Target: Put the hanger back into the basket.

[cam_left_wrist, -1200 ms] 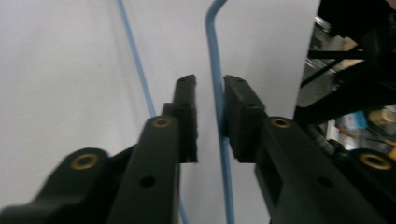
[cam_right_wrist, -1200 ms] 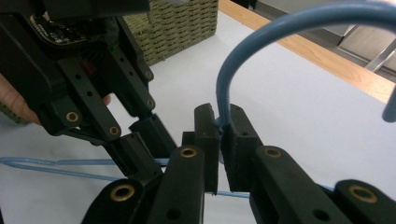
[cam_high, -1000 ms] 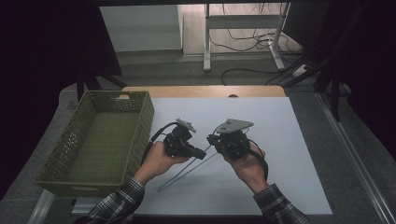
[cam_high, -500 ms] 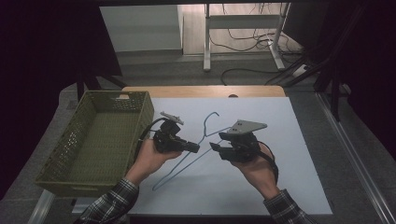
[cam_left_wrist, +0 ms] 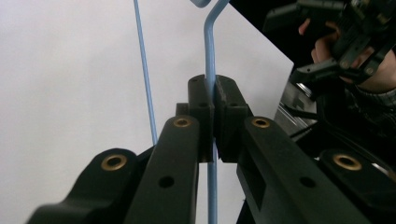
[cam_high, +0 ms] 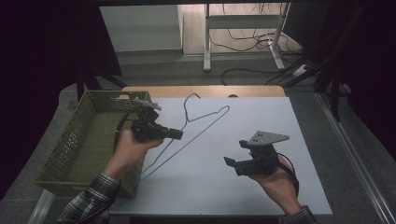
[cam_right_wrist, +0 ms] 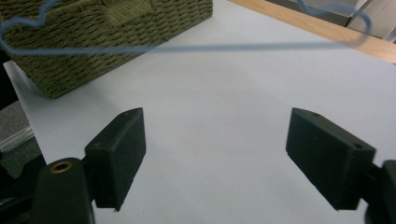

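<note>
Left gripper, at centre left of the high view, is clenched on the blue wire hanger, whose long axis runs lower left to upper right, beside the green basket. Right gripper, just been opening, stands released, nothing between its fingers, lower right over the bench.

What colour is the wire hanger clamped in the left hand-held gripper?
Light blue. The wire hanger shows best in the left gripper view.

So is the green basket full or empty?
Empty: the high view shows the basket with a bare woven bottom, while the hanger is outside it.
</note>
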Tool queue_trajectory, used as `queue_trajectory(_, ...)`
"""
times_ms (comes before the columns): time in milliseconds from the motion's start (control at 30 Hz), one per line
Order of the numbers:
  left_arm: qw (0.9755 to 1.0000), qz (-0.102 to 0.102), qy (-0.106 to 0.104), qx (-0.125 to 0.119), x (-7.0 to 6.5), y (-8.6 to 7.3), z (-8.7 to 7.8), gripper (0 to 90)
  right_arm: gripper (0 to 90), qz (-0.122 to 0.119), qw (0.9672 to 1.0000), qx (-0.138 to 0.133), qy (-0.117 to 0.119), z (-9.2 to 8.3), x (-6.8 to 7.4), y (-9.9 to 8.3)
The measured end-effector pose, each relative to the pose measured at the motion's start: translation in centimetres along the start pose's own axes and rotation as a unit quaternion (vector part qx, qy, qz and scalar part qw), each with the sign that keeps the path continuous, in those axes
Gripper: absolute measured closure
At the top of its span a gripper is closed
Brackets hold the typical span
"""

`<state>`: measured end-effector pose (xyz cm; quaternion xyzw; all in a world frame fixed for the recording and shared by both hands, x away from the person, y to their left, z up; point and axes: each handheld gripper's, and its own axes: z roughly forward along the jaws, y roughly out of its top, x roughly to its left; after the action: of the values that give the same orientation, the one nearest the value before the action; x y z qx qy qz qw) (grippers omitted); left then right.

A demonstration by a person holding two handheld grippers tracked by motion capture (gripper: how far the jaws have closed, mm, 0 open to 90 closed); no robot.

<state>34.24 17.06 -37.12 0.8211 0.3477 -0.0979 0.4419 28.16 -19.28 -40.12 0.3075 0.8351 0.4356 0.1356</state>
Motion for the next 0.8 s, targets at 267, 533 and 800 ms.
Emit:
queue_trajectory(267,0.9992,-0.008,0.031,-0.023,0.8,-0.3,-4.7,87.5,11.9,0.031,0.9995,-0.002,0.002,-1.4,-0.6,-1.5)
queue_trajectory(533,0.997,-0.013,0.061,-0.046,2.8,-2.0,-9.6,87.5,7.8,0.046,0.9988,0.012,0.007,-1.8,-0.8,-3.0)
queue_trajectory(800,0.9936,-0.013,0.098,-0.054,5.0,-4.5,-14.3,87.5,6.0,0.07,0.9975,0.009,0.002,-2.6,-1.7,-4.3)
